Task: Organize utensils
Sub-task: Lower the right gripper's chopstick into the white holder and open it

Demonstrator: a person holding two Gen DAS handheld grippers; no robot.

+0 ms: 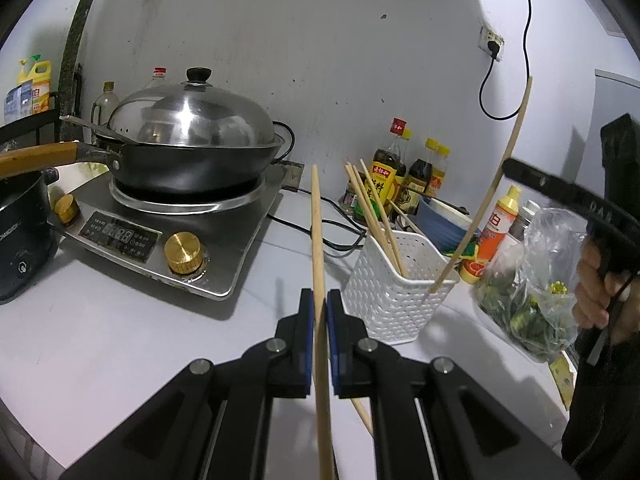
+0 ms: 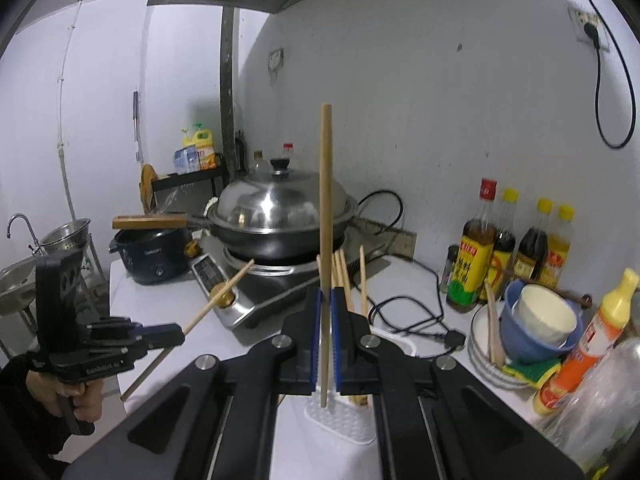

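My left gripper is shut on a wooden chopstick that stands nearly upright just left of the white perforated basket. Several chopsticks lean inside the basket. My right gripper is shut on a second chopstick, held upright right over the basket. In the left wrist view that chopstick slants down, and its lower tip hangs by the basket's right front rim. The left gripper shows at the left of the right wrist view. One more chopstick lies on the counter.
An induction cooker with a lidded wok stands left of the basket, and a black pot sits at the far left. Sauce bottles, stacked bowls, a bag of greens and a black cable crowd the right and back.
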